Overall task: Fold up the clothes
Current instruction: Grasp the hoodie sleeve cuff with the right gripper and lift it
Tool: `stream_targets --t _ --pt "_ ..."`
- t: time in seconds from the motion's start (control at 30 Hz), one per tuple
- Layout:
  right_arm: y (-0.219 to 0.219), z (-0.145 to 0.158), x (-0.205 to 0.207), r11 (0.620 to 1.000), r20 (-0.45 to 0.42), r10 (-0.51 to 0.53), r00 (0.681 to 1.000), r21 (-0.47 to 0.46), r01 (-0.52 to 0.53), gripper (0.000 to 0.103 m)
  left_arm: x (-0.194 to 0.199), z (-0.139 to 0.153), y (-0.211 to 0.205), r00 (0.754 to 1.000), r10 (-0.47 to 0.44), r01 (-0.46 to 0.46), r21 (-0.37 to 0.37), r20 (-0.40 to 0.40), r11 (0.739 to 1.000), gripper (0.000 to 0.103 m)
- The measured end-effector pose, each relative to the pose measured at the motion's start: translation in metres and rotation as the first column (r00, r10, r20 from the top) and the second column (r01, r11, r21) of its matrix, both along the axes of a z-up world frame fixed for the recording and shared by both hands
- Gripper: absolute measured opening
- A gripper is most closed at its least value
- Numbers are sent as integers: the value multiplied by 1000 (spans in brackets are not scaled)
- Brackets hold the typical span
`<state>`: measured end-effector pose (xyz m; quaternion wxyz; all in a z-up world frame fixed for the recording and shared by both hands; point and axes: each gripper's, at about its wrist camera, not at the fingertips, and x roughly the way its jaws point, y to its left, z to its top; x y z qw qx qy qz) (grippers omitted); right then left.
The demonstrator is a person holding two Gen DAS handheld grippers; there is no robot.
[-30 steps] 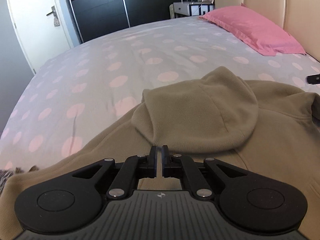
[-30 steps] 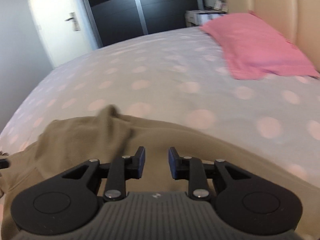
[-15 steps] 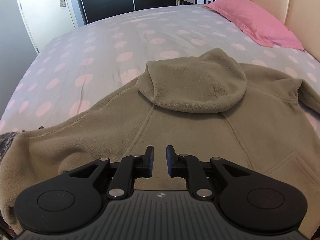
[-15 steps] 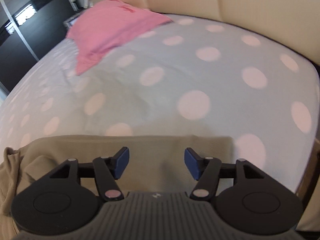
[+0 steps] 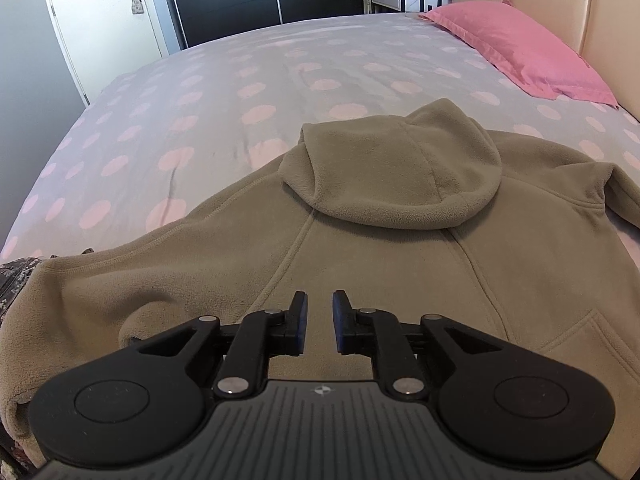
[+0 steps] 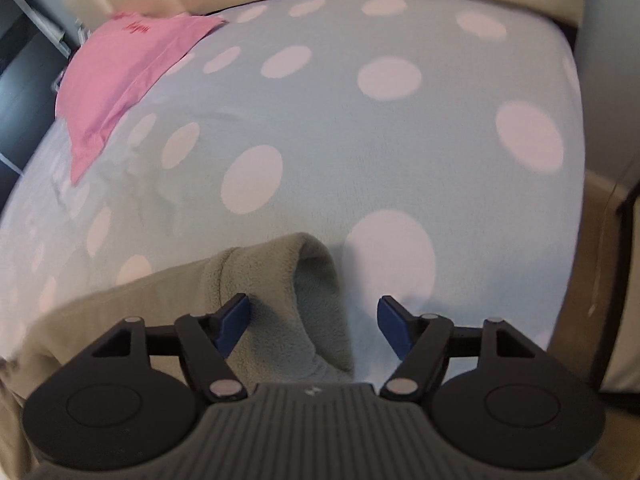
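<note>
While the olive fleece hoodie [image 5: 360, 264] is lying spread across the dotted bedsheet [image 5: 248, 80], hood flopped over its body, the left gripper [image 5: 318, 322] is hovering narrowly parted, holding nothing. The right gripper [image 6: 312, 322] is gaping wide around what is probably a sleeve cuff [image 6: 304, 280], though it's blurred. Soft, floppy, grippy fleece: pinching cuffs and seams looks best.

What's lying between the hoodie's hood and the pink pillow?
Nothing: in the left wrist view, only bare polka-dot bedsheet separates the hood from the pink pillow.

Olive fleece hoodie [image 5: 360, 264] lies spread flat, hood up.
</note>
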<state>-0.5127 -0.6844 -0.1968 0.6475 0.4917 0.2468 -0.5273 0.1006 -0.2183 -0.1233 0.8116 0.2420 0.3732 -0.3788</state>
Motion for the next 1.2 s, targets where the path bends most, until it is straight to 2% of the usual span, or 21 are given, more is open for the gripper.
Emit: stream_targets --t 0.13,0.2,0.33,0.37,0.4,0.43,0.47,0.5,0.6,0.7,0.77,0.87,0.97,1.07,1.2 --pt "-5 -16 1 997 103 -46 994 73 39 73 -1 -6 -2 1000 1 -1 15 -7 1000 12" --pt "-6 -28 7 992 78 -50 996 117 41 73 -2 -10 -4 1000 0 0 28 -10 1000 12" --pt "-6 -33 18 994 16 -26 1000 110 24 68 -2 -14 -6 1000 -1 1 40 -10 999 12" --pt "-6 -32 22 994 -5 -14 1000 105 14 64 -2 -13 -6 1000 0 1 38 -10 999 12" --pt "-5 -30 24 995 -9 -8 1000 99 9 53 -2 -13 -6 1000 0 0 37 -11 999 12" --pt "-5 -29 24 996 6 -3 1000 91 2 47 -2 -13 -7 1000 1 -1 35 -11 999 12" --pt "-4 -27 24 996 21 2 1000 84 -4 35 -1 -13 -7 1000 2 -1 34 -11 999 12" --pt "-3 -24 25 997 37 2 999 82 -5 27 -1 -13 -7 1000 2 -2 32 -12 999 12" --pt "-1 -8 30 998 59 -14 998 57 10 25 -1 -12 -7 1000 4 -4 27 -12 1000 13" --pt "8 26 41 999 106 -11 994 -36 15 24 4 -9 -7 999 13 -13 12 -40 1000 14" --pt "12 58 61 990 71 45 996 -138 -35 24 8 -7 -7 998 19 -19 2 -58 1000 14" --pt "13 109 100 955 -2 129 992 -269 -125 24 12 -4 -8 997 23 -24 -12 -78 1000 14" --pt "7 168 146 905 -104 210 972 -356 -234 24 15 0 -8 997 21 -22 -23 -80 999 14" --pt "8 226 198 836 -211 259 943 -439 -328 24 16 2 -8 997 23 -24 -5 -72 1000 14" --pt "18 285 263 760 -266 303 915 -511 -400 24 24 6 -6 994 46 -48 -14 -97 999 14"
